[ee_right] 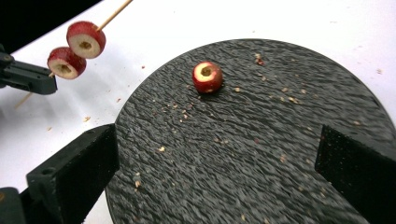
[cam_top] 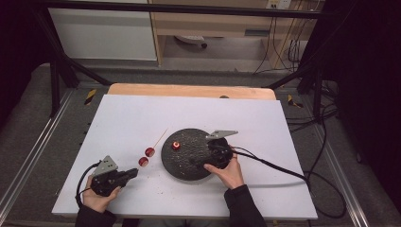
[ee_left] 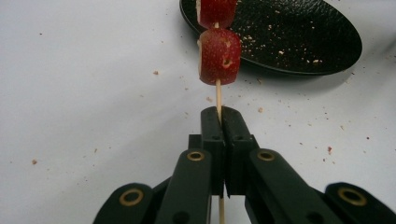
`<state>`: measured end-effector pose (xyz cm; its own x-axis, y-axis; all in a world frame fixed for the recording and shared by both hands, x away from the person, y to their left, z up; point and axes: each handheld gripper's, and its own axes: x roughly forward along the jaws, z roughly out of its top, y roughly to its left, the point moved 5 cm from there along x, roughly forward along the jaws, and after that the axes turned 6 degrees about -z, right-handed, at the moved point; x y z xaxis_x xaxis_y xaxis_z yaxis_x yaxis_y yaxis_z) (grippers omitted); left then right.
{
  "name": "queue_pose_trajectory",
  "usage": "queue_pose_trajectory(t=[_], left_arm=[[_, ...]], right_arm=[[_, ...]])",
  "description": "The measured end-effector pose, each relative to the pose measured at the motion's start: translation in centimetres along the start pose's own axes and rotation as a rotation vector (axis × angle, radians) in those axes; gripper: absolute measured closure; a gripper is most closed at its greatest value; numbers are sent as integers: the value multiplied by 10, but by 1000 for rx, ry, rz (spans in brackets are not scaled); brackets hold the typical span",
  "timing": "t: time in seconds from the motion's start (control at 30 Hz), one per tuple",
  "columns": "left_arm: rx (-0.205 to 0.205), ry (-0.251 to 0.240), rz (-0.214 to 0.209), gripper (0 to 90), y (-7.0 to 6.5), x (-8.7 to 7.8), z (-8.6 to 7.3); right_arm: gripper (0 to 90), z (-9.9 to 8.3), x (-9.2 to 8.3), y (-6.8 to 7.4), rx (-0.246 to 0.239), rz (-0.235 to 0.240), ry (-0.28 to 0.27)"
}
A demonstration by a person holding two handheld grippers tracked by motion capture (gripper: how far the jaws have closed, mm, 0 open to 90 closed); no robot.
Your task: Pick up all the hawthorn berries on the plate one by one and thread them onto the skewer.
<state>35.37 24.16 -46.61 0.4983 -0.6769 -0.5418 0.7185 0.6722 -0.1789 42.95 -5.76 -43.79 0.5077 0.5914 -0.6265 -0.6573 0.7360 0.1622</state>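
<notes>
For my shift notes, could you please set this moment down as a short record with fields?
work in hand: threading red fruit pieces onto a wooden skewer
left gripper: shut on the skewer
on the skewer: two fruit pieces
right gripper: open, above the black plate, nothing between its jaws
on the plate: one fruit piece and crumbs
surface: white table

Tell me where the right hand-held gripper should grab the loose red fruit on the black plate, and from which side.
Probably across its round red sides, coming down from above. The loose fruit sits alone on the black plate with its cored, pale face turned up and sideways; the skin flanks are free all round. The right hand-held gripper is open over the plate, short of the fruit. Keep the pads off the core hole, presumably meant for the skewer.
</notes>
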Motion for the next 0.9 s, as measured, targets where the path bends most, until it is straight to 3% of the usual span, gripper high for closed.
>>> queue_pose_trajectory(t=[0.5,0.9], left_arm=[[-1,6,6,884,3,-1,-1],[3,7,10,884,3,0,-1]], right_arm=[[41,36,30,15,-118,-40,95],[120,51,58,19,-154,-44,153]])
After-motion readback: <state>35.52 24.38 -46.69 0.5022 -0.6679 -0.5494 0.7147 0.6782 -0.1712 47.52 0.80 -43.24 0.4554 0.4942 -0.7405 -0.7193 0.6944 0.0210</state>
